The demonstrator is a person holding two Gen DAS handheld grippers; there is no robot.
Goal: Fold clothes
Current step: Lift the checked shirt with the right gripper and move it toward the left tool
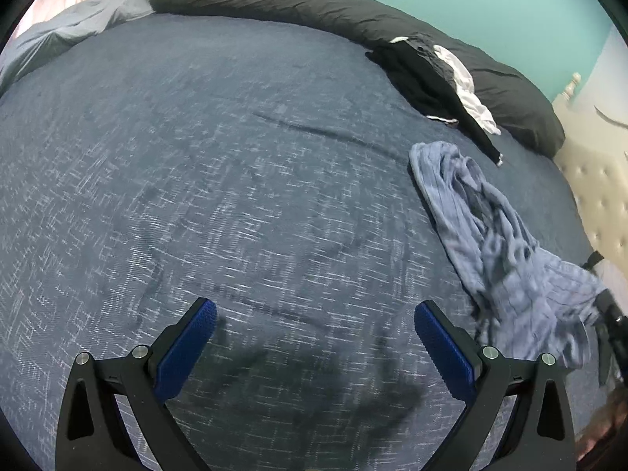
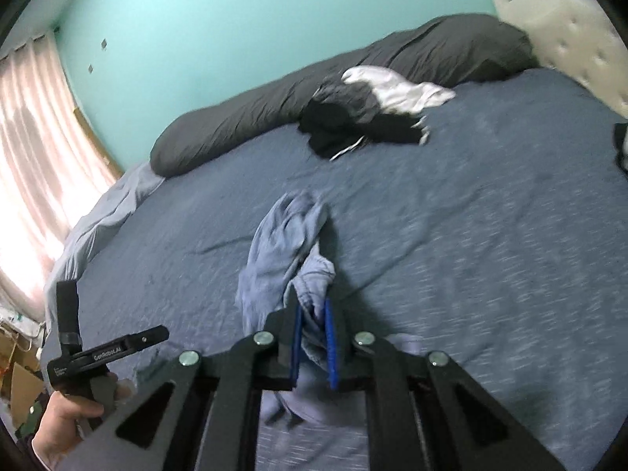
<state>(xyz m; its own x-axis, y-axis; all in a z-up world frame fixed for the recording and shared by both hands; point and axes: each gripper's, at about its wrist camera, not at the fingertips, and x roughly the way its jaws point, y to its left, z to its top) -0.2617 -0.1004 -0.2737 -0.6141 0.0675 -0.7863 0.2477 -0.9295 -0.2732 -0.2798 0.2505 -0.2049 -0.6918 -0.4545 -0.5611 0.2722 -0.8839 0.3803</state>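
A light blue ribbed garment (image 1: 506, 243) lies crumpled on the dark blue bedspread (image 1: 235, 180), at the right of the left wrist view. In the right wrist view my right gripper (image 2: 313, 308) is shut on a bunched edge of this blue garment (image 2: 282, 243), which trails away from the blue pads (image 2: 331, 337) onto the bed. My left gripper (image 1: 314, 314) hovers open over bare bedspread, left of the garment, nothing between its fingers. A person's hand (image 2: 66, 412) holds the left gripper's handle.
A pile of black and white clothes (image 2: 365, 117) lies further up the bed (image 2: 490, 196) against a long dark grey pillow (image 2: 294, 90). A cream tufted headboard (image 2: 581, 39) stands at the right, a curtained window (image 2: 35, 149) at the left, a teal wall behind.
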